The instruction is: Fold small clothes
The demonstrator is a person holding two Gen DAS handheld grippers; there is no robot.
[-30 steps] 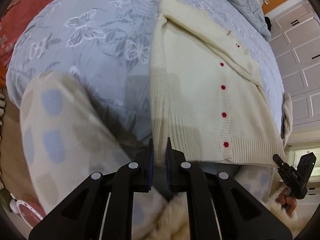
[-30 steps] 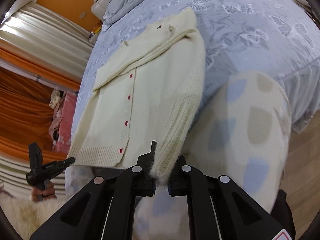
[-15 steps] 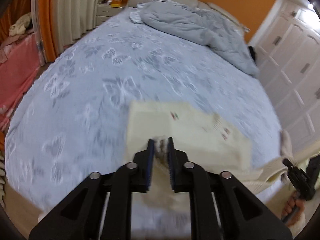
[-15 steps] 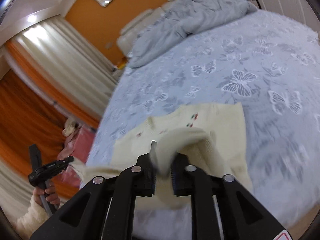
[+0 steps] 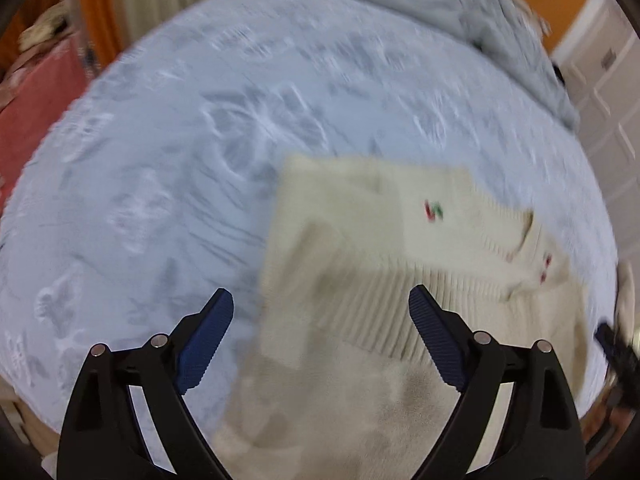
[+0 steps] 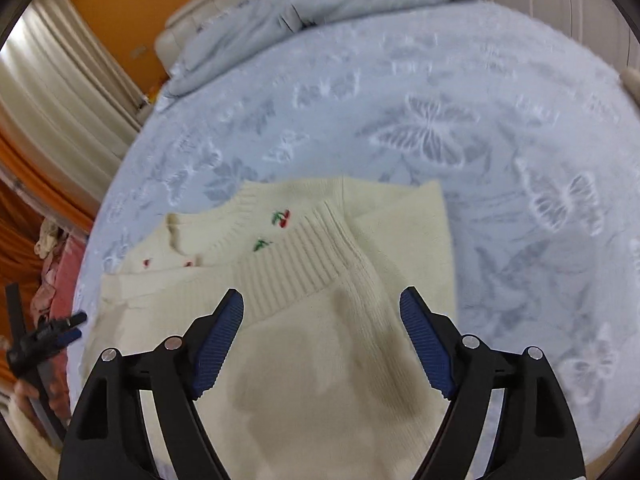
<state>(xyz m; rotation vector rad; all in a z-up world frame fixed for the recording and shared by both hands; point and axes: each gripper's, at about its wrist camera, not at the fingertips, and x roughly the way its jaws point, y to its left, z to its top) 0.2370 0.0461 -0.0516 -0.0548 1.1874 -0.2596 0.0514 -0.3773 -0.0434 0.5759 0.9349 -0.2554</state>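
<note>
A cream knit cardigan (image 6: 320, 320) with red buttons and small cherry embroidery lies folded bottom-over-top on the blue butterfly bedspread (image 6: 500, 140); its ribbed hem (image 6: 292, 268) rests near the collar. It also shows, blurred, in the left wrist view (image 5: 380, 280). My left gripper (image 5: 320, 312) is open and empty above the cardigan's left part. My right gripper (image 6: 322, 308) is open and empty above its right part. The left gripper also shows at the left edge of the right wrist view (image 6: 44, 336).
A crumpled grey duvet (image 6: 320, 4) lies at the head of the bed by a padded headboard. Cream and orange curtains (image 6: 52, 112) hang on the left, white closet doors (image 5: 608, 92) on the right. A pink cloth (image 5: 36, 104) lies left of the bed.
Both grippers carried the cardigan's hem up over its upper half, then opened and let go. The cardigan now lies folded in half.
</note>
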